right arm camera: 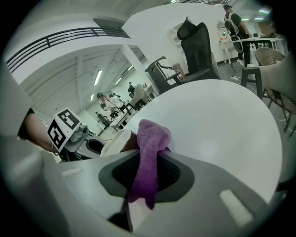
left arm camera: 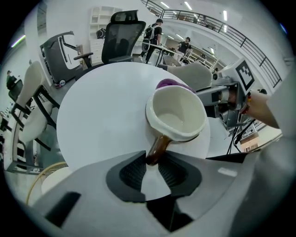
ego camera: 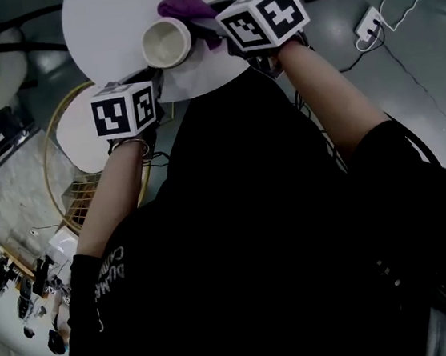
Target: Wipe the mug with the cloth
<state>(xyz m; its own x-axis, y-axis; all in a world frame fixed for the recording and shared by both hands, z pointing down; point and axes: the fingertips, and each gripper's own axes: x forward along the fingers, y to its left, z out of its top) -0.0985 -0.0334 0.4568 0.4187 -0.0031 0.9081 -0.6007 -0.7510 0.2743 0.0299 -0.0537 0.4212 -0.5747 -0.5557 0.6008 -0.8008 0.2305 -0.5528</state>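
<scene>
Left tongs (left arm camera: 152,163) are clamped on the brown handle (left arm camera: 158,147) of the mug (left arm camera: 178,115), the handle pinched between the two dark ribbed pads. The mug is cream inside and at the rim. It is tipped so that its open mouth faces back along the tongs, and it is held over the near edge of the round white tabletop (left arm camera: 101,111); whether its base touches the surface cannot be told.

Right tongs (right arm camera: 147,172) are closed on a purple cloth (right arm camera: 150,152). One fold hangs down between the pads and a bunched end stands out past the tips. That end lies against the outer wall of the mug, on the side away from the left tongs.

A black office chair (left arm camera: 122,39) stands beyond the far edge of the tabletop.
</scene>
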